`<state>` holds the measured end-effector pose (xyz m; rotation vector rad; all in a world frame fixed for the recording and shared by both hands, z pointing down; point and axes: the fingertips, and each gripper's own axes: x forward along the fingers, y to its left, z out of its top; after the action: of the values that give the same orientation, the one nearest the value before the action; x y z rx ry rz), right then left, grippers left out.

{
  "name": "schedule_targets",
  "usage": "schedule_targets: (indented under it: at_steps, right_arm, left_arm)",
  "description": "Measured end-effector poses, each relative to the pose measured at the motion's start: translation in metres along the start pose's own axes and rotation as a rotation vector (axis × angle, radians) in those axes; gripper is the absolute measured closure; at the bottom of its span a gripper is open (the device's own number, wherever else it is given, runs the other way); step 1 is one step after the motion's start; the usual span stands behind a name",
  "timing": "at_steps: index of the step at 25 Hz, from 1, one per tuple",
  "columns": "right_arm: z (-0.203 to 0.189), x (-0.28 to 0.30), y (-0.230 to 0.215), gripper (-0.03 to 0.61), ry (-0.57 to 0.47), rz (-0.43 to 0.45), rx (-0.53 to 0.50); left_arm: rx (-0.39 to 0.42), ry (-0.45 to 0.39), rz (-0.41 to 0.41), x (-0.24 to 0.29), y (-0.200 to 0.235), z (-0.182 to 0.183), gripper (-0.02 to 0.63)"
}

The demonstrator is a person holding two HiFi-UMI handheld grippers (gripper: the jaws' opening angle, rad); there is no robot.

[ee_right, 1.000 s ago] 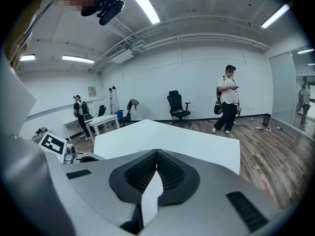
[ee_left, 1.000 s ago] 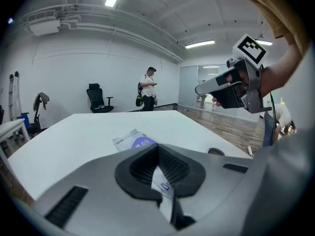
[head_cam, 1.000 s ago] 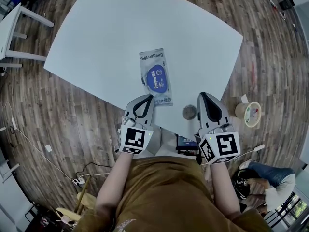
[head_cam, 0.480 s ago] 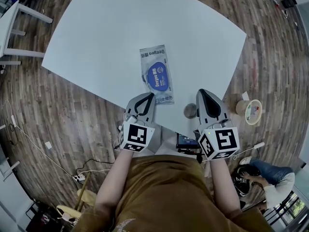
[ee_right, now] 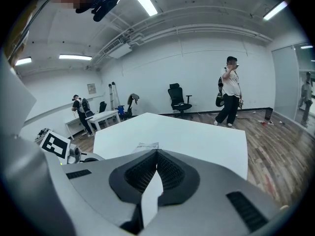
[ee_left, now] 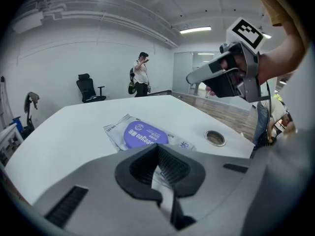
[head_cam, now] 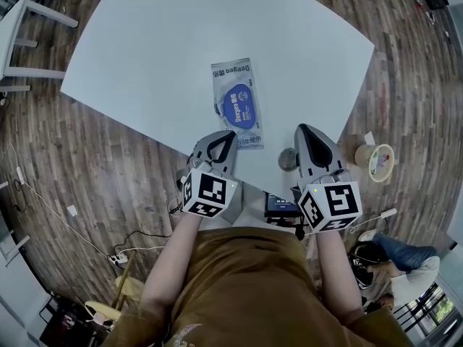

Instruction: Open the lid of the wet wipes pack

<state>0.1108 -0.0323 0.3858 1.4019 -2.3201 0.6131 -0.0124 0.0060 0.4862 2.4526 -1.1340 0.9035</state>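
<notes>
White table (head_cam: 145, 42), silvery wet wipes pack (head_cam: 236, 103) lying flat near its front edge, blue lid (head_cam: 238, 108) closed.
Left gripper (head_cam: 228, 136) clenched on nothing, tip just beside the pack's near end; right gripper (head_cam: 303, 131) also clenched and empty, off to the pack's right, near the cable hole (head_cam: 287, 159).

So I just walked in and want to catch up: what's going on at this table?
A person holds a claw in each hand over the near edge of the white table. A flat silvery wet wipes pack lies on it, and its blue oval lid looks closed. The left claw is shut and empty, hovering by the pack's near end. The right claw is shut and empty too, off to the side. Nothing is gripped yet.
</notes>
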Motion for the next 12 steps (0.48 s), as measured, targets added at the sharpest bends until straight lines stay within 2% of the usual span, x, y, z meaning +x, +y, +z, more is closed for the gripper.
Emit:
schedule_targets:
  at_steps: [8,12]
  right_arm:
    - [-0.007,0.006,0.004,0.569,0.016,0.008,0.004]
    - [-0.007,0.01,0.004,0.569,0.023,0.012,0.013]
  left_arm:
    - [0.035,0.046,-0.05,0.011,-0.008,-0.003,0.607]
    - [0.09,0.062,-0.073,0.014,-0.012,0.005,0.607]
